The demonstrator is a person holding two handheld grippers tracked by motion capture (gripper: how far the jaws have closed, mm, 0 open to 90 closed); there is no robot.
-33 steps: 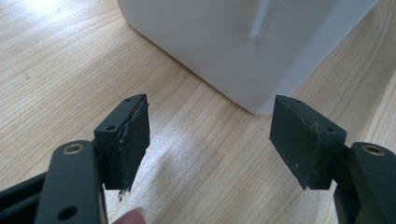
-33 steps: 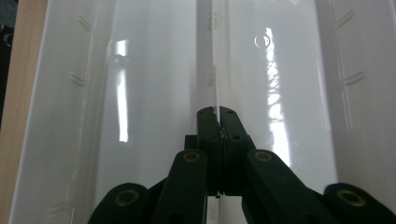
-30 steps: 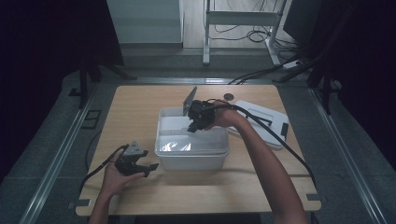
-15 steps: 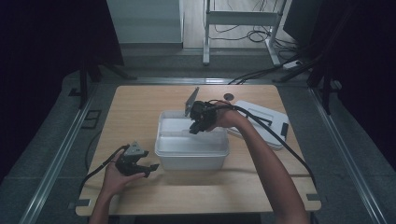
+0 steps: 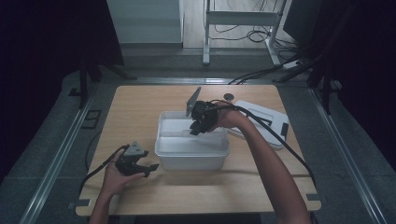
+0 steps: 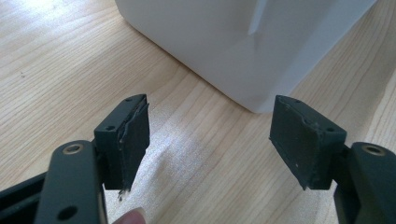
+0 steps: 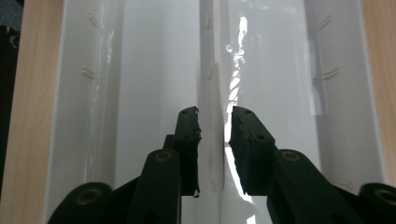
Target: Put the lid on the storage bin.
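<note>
Right gripper reaches into the white bin, jaws narrowly straddling its divider. Left gripper rests wide open, empty, near the counter's front-left corner.

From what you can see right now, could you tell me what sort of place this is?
Probably a lab or studio set up for recording: a lone wooden table ringed by dark curtains, cables on the floor, and a metal stand behind.

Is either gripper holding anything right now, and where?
The right gripper straddles the white bin's divider; contact cannot be told. The left gripper holds nothing.
</note>
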